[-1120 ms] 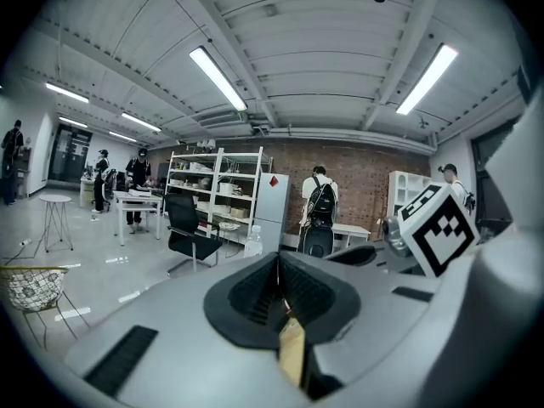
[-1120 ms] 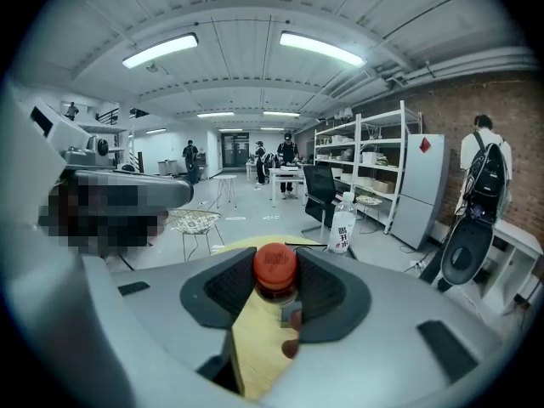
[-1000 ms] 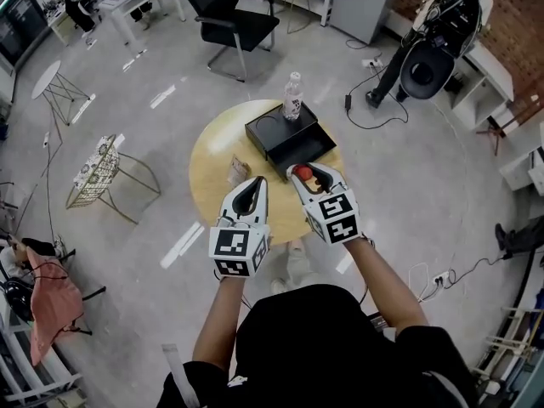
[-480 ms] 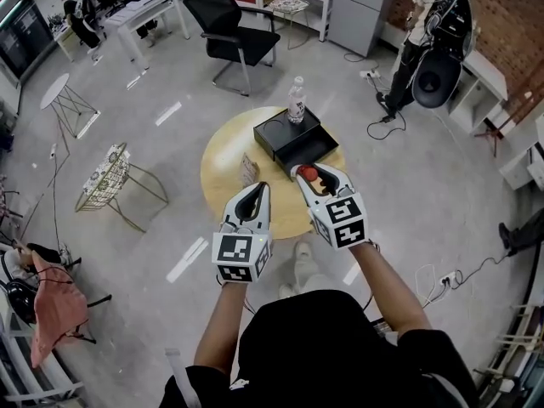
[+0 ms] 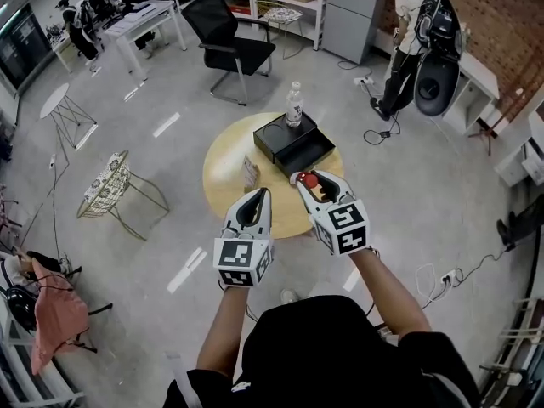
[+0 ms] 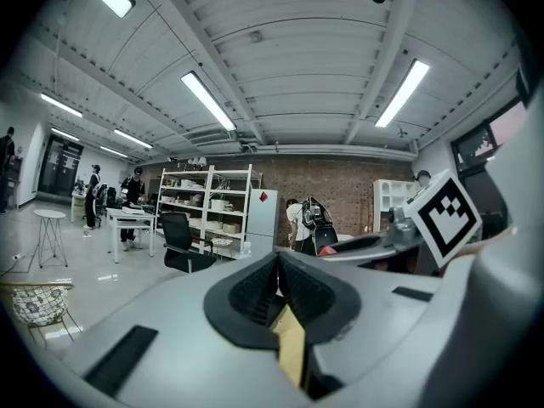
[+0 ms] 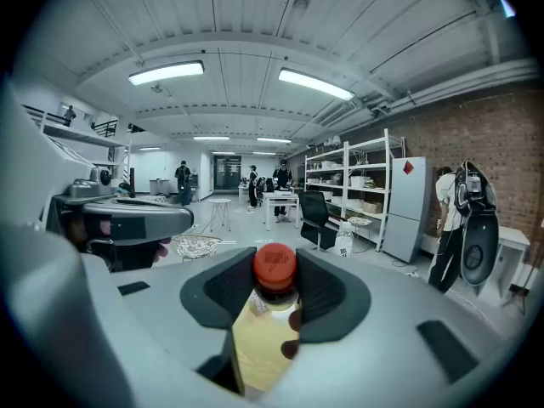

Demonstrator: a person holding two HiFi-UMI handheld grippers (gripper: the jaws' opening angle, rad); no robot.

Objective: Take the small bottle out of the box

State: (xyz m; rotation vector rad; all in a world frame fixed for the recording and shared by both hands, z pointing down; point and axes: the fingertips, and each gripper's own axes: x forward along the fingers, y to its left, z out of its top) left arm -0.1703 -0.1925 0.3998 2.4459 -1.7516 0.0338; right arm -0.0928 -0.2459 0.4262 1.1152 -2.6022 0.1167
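Right claw: the right gripper (image 5: 317, 185) is clenched on the small bottle (image 7: 274, 272), a pad on each side just below its red cap.
Small bottle: upright between those jaws, outside the box, on the near side of the box's near right corner and above the table.
Left claw: the left gripper (image 5: 257, 195) is clenched with its jaws pressed together on nothing, beside the right gripper on its left and apart from it, at the table's near edge.
Box: the black box (image 5: 274, 134) lies open on the far right part of the table.
Water bottle: a larger clear bottle (image 5: 294, 104) stands upright at the box's far edge; whether it touches the box cannot be told.
Packet: a small packet (image 5: 250, 171) stands on the table just left of the box.
Table: round and wooden (image 5: 225, 172).
Far side: a black chair (image 5: 229, 45) stands beyond the table.
Left side: a wire side table (image 5: 106, 181) stands well apart from the table.
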